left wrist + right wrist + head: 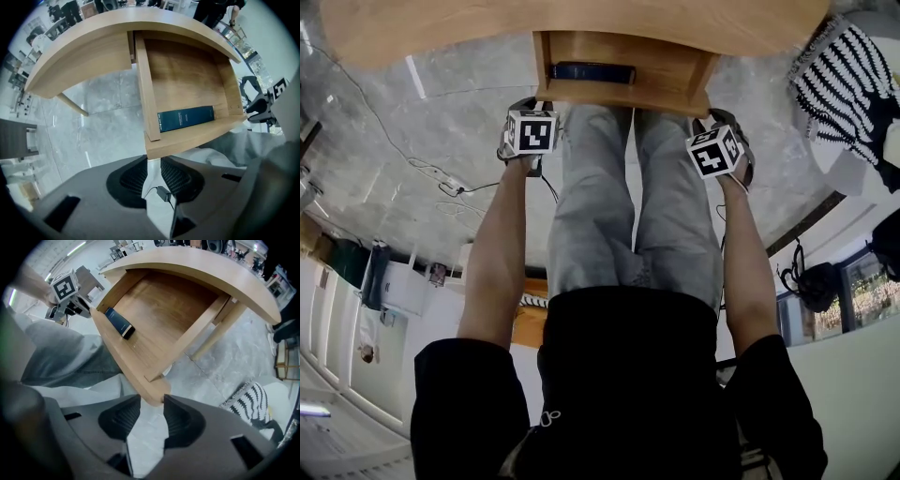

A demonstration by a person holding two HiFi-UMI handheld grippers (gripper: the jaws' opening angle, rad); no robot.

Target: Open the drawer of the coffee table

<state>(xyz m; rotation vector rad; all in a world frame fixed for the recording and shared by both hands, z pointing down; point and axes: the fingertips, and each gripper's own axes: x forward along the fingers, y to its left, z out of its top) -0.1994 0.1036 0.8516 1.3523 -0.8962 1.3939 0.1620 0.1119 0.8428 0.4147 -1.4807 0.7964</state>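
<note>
The curved wooden coffee table [441, 28] has its drawer [628, 94] pulled out toward me, and a dark blue book [186, 118] lies inside against the front panel. My left gripper [152, 161] points down over the drawer front's left end [154, 150], jaws closed on the panel's edge. My right gripper [152, 401] straddles the drawer front's right corner [154, 392], with a little slack showing beside the wood. In the head view both marker cubes sit just below the drawer, left gripper [532, 133] and right gripper [717, 150].
My legs in grey trousers [628, 206] stand between the two arms, right under the drawer. A black-and-white striped cushion [848, 75] lies on the floor at the right. A cable and power strip [450, 185] run across the marble floor at the left. A table leg [211, 341] slants down near the right gripper.
</note>
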